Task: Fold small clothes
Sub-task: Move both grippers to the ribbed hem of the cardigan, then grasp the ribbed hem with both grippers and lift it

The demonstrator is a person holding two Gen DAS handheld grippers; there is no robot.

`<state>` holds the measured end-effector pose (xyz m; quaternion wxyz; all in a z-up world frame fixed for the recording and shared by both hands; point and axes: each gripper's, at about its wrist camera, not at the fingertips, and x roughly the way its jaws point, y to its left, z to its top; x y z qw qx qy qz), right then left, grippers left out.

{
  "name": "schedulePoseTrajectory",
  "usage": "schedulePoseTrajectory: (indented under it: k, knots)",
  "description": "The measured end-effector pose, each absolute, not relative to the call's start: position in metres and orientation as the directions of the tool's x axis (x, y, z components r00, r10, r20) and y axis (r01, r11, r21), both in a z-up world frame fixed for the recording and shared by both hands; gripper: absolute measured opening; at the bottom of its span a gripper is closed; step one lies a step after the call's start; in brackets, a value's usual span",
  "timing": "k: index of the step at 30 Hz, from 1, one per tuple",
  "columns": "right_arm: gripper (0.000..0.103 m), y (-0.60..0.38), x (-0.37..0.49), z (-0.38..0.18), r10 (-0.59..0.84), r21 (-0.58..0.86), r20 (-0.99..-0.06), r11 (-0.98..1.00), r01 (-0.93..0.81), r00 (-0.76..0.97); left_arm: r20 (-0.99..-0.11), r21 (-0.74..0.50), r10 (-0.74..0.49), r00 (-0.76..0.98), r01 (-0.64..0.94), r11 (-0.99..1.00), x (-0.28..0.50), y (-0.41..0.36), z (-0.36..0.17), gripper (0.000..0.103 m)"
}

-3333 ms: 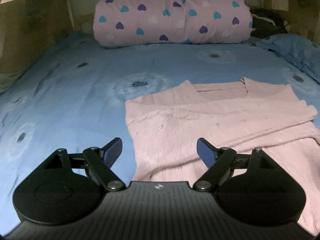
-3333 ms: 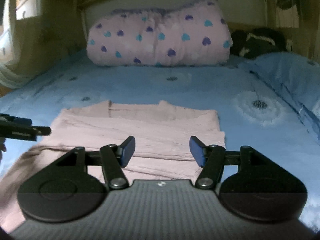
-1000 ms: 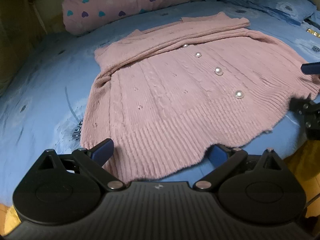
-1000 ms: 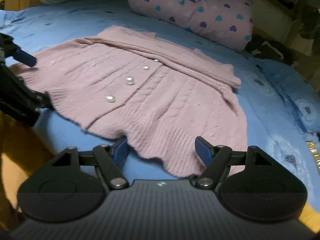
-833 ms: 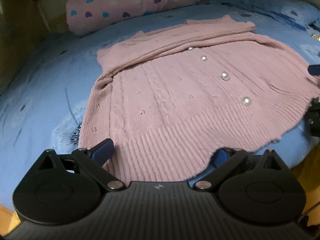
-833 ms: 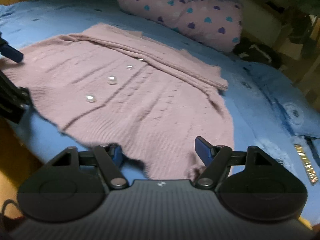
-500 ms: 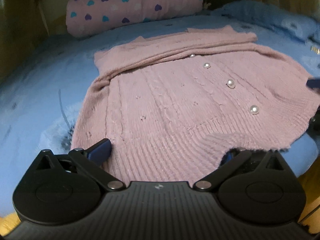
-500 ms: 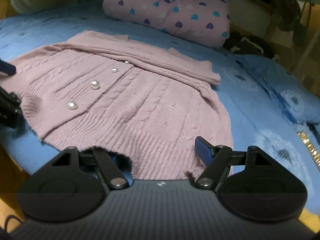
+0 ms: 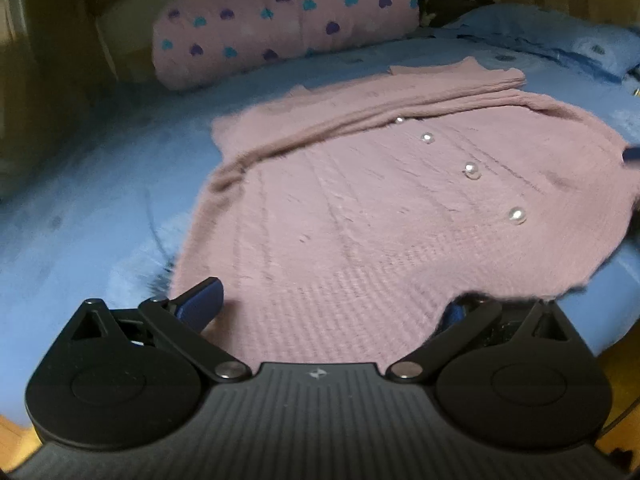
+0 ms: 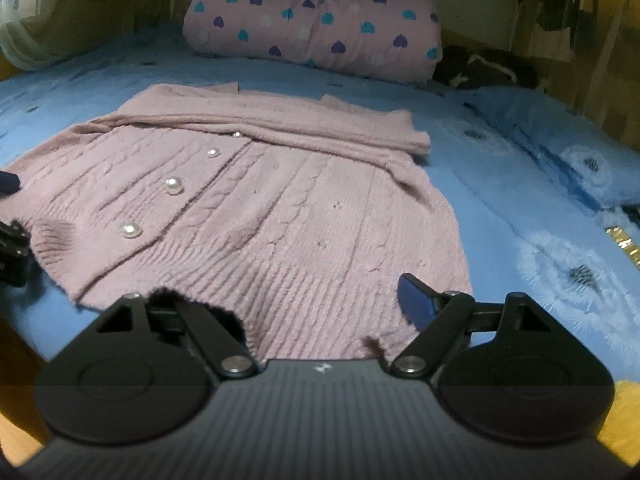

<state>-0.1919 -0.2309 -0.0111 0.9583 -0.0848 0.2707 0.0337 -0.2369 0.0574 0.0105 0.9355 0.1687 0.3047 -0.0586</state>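
Both the left gripper (image 9: 332,304) and right gripper (image 10: 320,308) have closed in on the pink cardigan's (image 9: 400,208) hem at the bed's (image 9: 100,200) near edge, jaws wide and gripping nothing, so the pinch looks imminent.

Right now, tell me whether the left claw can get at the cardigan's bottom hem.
Probably yes. The left claw is open and straddles the pink cardigan's ribbed hem at the edge of the bed, one finger above the knit, one below. Nothing lies between them but the fabric.
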Motion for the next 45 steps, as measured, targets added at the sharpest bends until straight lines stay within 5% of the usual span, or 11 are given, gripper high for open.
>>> schedulePoseTrajectory:
  k: [3, 10, 13, 19, 45]
  knots:
    - [0.027, -0.23, -0.2, -0.006, 0.001, -0.182, -0.472, 0.978, -0.099, 0.882, -0.571, 0.32, 0.005, 0.821, 0.217, 0.922, -0.242, 0.056, 0.013, 0.085]
    - [0.012, -0.234, -0.198, 0.0, 0.009, -0.187, -0.448, 0.977, -0.104, 0.894, -0.595, 0.274, -0.066, 0.801, 0.279, 0.921, -0.241, 0.05, 0.015, 0.027]
    - [0.01, -0.231, -0.199, 0.003, 0.011, -0.201, -0.433, 0.974, -0.109, 0.901, -0.579, 0.283, -0.075, 0.812, 0.287, 0.915, -0.243, 0.046, 0.019, 0.018]
    - [0.009, -0.231, -0.199, 0.019, 0.023, -0.196, -0.397, 0.975, -0.109, 0.918, -0.507, 0.321, -0.07, 0.859, 0.264, 0.91, -0.241, 0.044, 0.045, 0.011]
    - [0.008, -0.235, -0.109, 0.094, 0.01, -0.296, -0.195, 0.953, -0.069, 0.981, -0.219, 0.375, -0.027, 0.975, 0.109, 0.921, -0.128, 0.019, 0.151, 0.008]
